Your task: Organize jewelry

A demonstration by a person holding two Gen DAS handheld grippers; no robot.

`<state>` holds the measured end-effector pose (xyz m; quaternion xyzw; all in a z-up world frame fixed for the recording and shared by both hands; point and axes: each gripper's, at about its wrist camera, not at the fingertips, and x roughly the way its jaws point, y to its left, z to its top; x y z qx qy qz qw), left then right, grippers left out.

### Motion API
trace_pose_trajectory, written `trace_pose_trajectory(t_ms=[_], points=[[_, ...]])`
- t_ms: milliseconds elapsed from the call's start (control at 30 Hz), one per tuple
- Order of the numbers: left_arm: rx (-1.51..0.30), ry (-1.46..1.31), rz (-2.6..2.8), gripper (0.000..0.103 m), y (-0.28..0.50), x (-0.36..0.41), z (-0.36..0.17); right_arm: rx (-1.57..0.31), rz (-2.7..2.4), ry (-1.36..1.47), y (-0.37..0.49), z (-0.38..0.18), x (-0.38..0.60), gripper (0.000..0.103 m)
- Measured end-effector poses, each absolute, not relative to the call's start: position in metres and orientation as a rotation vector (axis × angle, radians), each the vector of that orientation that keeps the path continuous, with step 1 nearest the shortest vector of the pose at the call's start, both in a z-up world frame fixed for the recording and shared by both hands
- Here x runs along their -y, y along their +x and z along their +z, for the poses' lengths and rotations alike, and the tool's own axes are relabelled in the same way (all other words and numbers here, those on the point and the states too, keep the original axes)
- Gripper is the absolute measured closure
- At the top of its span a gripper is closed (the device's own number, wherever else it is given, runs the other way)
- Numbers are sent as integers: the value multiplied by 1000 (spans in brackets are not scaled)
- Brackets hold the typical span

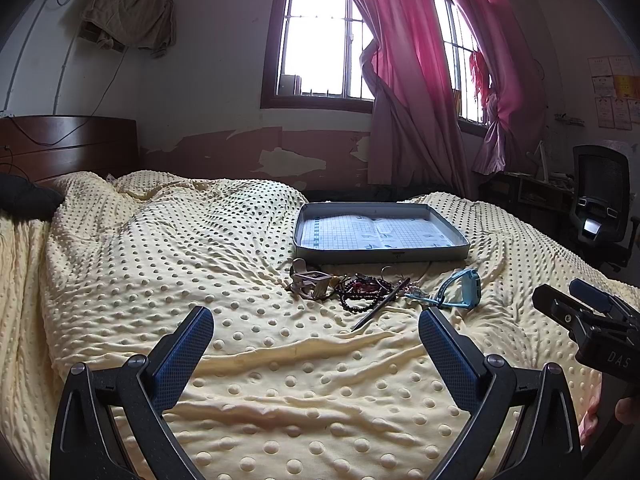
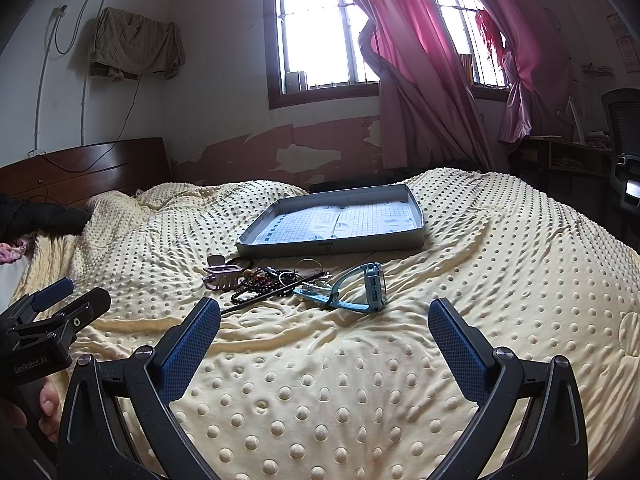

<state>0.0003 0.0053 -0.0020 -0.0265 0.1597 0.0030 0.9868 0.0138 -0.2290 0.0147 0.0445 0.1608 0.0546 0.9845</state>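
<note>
Yellow dotted bedding (image 1: 280,360) covers the bed in front of you, under a barred window with a pink curtain (image 1: 404,80). On the far part of the blanket sits a shallow grey tray (image 1: 384,254), lined with a gridded sheet and holding nothing else.

Just in front of the tray's near wall your jewelry lies in one small heap on the blanket. From left to right you see a pale hair claw clip (image 1: 312,280), dark beaded bracelets (image 1: 360,294) tangled with a thin dark stick (image 1: 380,304), and a light blue watch (image 1: 464,286) with its strap spread out. A thin metal ring (image 2: 308,266) rests close to the tray wall.

Your left gripper (image 1: 316,332) hovers near the heap with its blue-padded fingers spread wide and nothing between them. Your right gripper (image 2: 324,322) is also wide apart and holds nothing; the watch (image 2: 370,286) lies just beyond its fingertips.
</note>
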Motion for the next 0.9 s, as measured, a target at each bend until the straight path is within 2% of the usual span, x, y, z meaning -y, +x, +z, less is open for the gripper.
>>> trace_pose_trajectory(t_ms=[567,900], points=[[-340,-55,-1,0,2,-5,-3,-334,110,93,14,15,229,1],[-482,-121,-82,0,37,-17,-10,-553,156,178,50,10,250,1]])
